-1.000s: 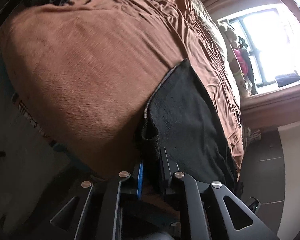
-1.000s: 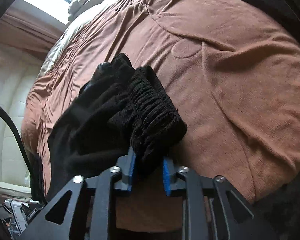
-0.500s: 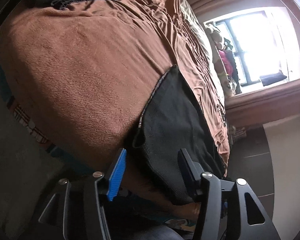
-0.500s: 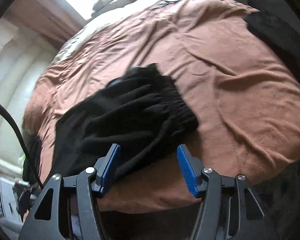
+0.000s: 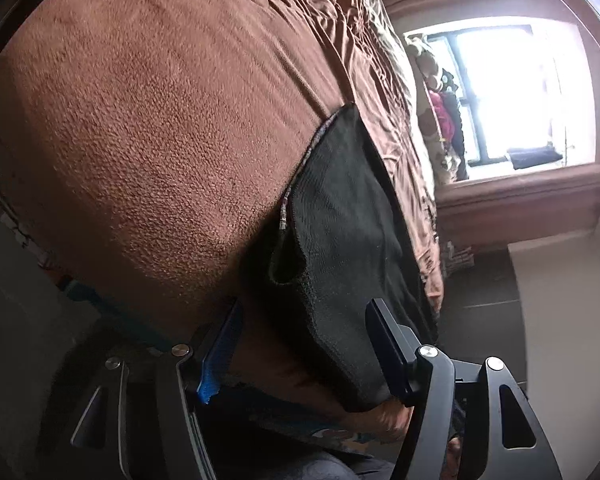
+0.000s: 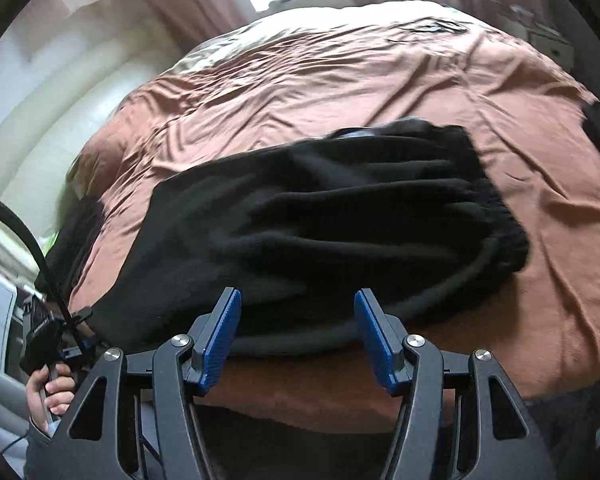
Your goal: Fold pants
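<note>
Pants (image 6: 320,232) lie folded on the blanket (image 6: 340,80). Right gripper (image 6: 298,332) tilts down at their near edge, fingers spread, gripping nothing. Left gripper (image 5: 304,344) angles down, straddling the hem, jaws opening, pads clear.

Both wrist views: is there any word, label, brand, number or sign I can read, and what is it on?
No text can be read in either view.
Dark print on the brown bedspread, far end: too blurred to read.
Patterned strip below the bed edge: too small and dark to tell whether it holds letters.
Black pants: no label shows.
</note>
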Tool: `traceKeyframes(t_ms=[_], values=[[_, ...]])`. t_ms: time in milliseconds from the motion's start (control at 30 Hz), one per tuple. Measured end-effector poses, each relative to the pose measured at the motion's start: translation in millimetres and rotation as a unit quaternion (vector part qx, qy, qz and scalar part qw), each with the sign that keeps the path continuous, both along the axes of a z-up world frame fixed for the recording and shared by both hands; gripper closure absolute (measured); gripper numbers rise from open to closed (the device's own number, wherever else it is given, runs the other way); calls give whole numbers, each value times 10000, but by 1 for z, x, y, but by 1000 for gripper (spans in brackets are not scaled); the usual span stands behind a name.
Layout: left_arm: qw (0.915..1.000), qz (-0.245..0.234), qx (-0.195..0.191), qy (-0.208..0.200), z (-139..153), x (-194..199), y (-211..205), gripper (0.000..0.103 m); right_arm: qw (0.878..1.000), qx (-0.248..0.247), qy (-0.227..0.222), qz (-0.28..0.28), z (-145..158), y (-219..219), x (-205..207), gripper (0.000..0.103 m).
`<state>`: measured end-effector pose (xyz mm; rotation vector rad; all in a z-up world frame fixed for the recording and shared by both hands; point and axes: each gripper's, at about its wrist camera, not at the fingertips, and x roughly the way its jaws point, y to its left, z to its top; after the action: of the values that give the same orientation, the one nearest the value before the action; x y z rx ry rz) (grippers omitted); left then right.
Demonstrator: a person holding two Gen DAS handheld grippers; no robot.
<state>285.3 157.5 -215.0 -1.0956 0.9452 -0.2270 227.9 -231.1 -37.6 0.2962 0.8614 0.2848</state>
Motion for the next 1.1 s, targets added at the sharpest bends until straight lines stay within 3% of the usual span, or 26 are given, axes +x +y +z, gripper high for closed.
traceKeyframes(t_ms=[233, 400, 500, 633, 833, 933, 1000, 1067, 1100], values=[[9983, 192, -535, -108, -6, -4, -3, 37, 9990, -43, -114, 425, -13, 46, 19, 46], [9978, 296, -563, -209, -9, 6, -5, 37, 9975, -191, -159, 660, -26, 73, 35, 54], [9982, 380, -411, -234, -7, 10, -7, 37, 9968, -178, -112, 777, -34, 85, 43, 64], [9985, 394, -235, -298, -2, 8, -10, 38, 9965, -125, -17, 829, -43, 96, 57, 65], [9967, 537, -510, -346, -11, -1, -7, 39, 9966, -399, -10, 725, -54, 107, 68, 65], [9969, 553, -434, -353, -10, -2, -9, 40, 9966, -561, -126, 596, -54, 109, 69, 65], [9971, 609, -357, -278, -11, -1, -9, 50, 9966, -540, -85, 624, -57, 112, 70, 65], [9975, 626, -310, -139, -14, 0, -10, 77, 9965, -574, -42, 603, -61, 115, 73, 68], [9975, 628, -320, -79, -17, 1, -10, 84, 9964, -599, -38, 606, -62, 116, 73, 71]])
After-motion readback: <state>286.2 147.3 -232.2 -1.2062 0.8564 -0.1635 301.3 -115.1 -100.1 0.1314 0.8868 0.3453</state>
